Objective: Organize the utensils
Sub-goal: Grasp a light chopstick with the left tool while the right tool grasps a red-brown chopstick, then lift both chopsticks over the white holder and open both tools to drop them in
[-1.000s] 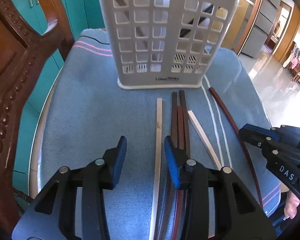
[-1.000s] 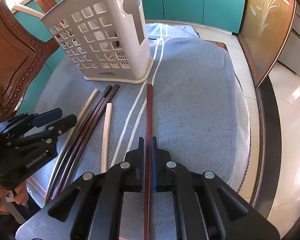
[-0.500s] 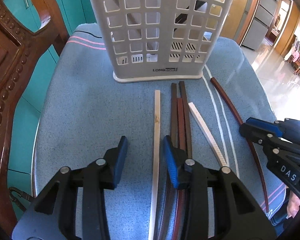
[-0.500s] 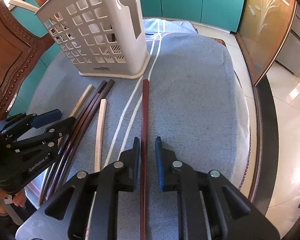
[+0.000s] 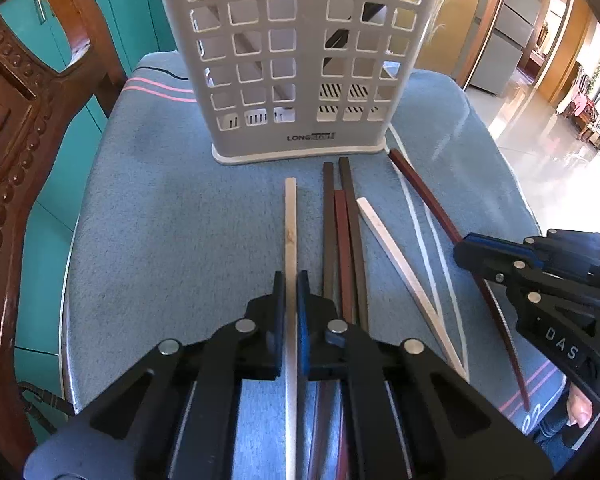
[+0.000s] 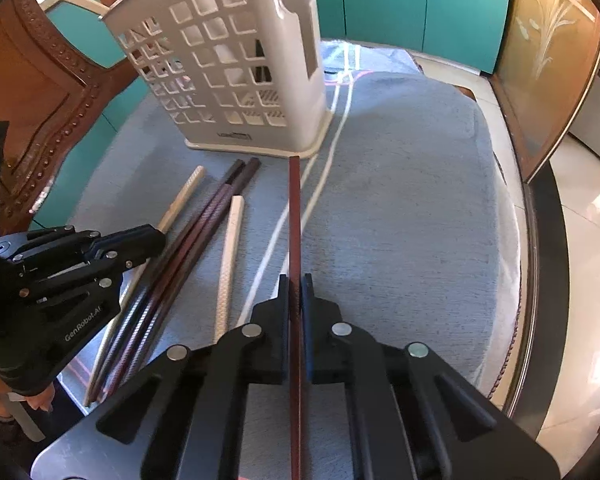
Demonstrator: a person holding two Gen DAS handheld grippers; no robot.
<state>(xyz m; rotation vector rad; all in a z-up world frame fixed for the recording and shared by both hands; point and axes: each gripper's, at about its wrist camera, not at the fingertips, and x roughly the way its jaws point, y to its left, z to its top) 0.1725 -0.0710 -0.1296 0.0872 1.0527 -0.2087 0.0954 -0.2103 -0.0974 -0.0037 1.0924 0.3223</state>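
Note:
A white lattice utensil holder [image 5: 296, 60] stands at the far side of a blue cloth; it also shows in the right wrist view [image 6: 236, 68]. Several chopsticks lie in front of it. My left gripper [image 5: 291, 284] is shut on a pale wooden chopstick [image 5: 290, 216], which lies on the cloth. My right gripper [image 6: 296, 288] is shut on a reddish-brown chopstick [image 6: 294, 208], whose tip points at the holder's base. Three dark chopsticks [image 5: 343, 232] and a white chopstick [image 5: 392, 244] lie between the grippers. Dark utensils stand inside the holder.
The blue cloth [image 5: 160, 220] covers a round table with white stripes [image 6: 320, 184]. A carved wooden chair [image 5: 16, 128] stands at the left. Teal cabinets [image 6: 400, 4] are behind, and tiled floor [image 6: 588, 240] lies beyond the table's right edge.
My left gripper has closed from wide open onto the pale chopstick. My right gripper opened slightly half a second ago and has closed again on the reddish-brown chopstick. Both moved nearer the holder.

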